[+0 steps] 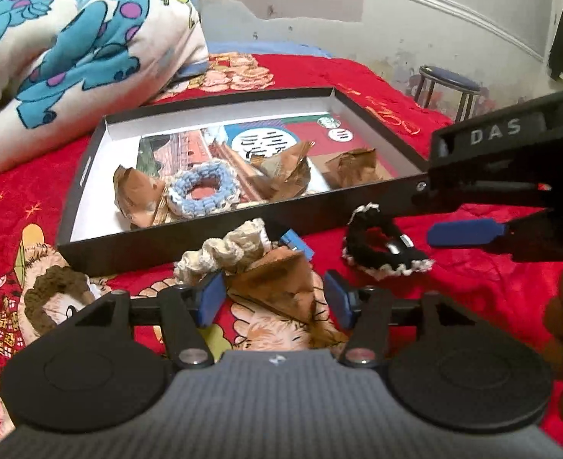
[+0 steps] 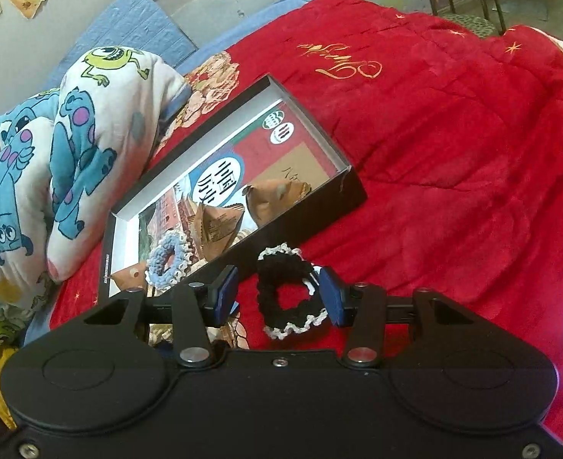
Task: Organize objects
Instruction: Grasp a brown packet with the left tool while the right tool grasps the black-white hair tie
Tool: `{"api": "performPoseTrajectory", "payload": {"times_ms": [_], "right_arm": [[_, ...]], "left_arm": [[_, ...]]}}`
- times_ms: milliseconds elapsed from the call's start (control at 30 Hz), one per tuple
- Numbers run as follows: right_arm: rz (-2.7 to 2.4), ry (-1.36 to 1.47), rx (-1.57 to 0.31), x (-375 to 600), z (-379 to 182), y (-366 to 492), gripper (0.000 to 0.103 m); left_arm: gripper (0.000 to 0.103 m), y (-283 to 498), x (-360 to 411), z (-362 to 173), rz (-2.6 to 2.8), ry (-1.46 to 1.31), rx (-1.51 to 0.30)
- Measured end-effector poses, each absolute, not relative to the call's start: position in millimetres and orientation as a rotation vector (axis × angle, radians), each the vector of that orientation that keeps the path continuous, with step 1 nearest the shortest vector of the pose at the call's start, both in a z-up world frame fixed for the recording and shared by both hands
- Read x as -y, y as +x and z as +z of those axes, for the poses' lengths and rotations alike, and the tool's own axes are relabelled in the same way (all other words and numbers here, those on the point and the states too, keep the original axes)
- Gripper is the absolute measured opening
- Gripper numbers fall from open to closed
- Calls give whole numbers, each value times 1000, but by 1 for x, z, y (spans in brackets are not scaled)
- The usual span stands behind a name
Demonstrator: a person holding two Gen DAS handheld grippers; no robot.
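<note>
Between right tongs [image 2: 277,298], black crocheted scrunchie [image 2: 281,298], white-edged, ring-shaped

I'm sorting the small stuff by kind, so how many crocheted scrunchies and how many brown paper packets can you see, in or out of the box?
Crocheted scrunchies: 4 (light blue, cream, black, brown)
Brown paper packets: 4 (three in the box, one outside)
Total: 8
</note>
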State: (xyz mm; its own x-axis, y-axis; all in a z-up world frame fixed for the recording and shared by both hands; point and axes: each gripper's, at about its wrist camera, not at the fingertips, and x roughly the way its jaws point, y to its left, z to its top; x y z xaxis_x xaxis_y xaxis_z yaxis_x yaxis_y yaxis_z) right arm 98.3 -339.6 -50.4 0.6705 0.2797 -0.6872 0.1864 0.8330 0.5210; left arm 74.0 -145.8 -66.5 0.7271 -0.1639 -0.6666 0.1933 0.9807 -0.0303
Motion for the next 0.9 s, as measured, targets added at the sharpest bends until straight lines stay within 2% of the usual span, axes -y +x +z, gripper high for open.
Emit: {"api": "performPoseTrajectory", "payload": {"times_ms": [100, 167, 200, 300, 400, 533, 700, 833, 900], "right_arm": [[66, 595, -856, 336, -53, 99, 45], [69, 590, -861, 332, -55, 102, 45], [70, 587, -867, 330, -57, 103, 45], [71, 580, -875, 327, -63, 107, 46], [81, 574, -891, 322, -66, 111, 40], [73, 544, -941, 313, -74, 116, 25], [53, 506, -955, 304, -79, 120, 21], [43, 497, -953, 303, -79, 120, 12], [44, 500, -953, 303, -79, 121, 11]], "left_arm": [[70, 78, 145, -76, -199, 17, -759], [52, 79, 148, -79, -187, 31, -731], [51, 81, 150, -79, -201, 41, -734], [50, 82, 151, -79, -203, 15, -740], [50, 82, 152, -81, -205, 21, -734], [50, 83, 153, -81, -199, 15, -730], [50, 81, 157, -82, -193, 40, -720], [50, 81, 157, -83, -187, 36, -719], [50, 81, 157, -83, -187, 35, -718]]}}
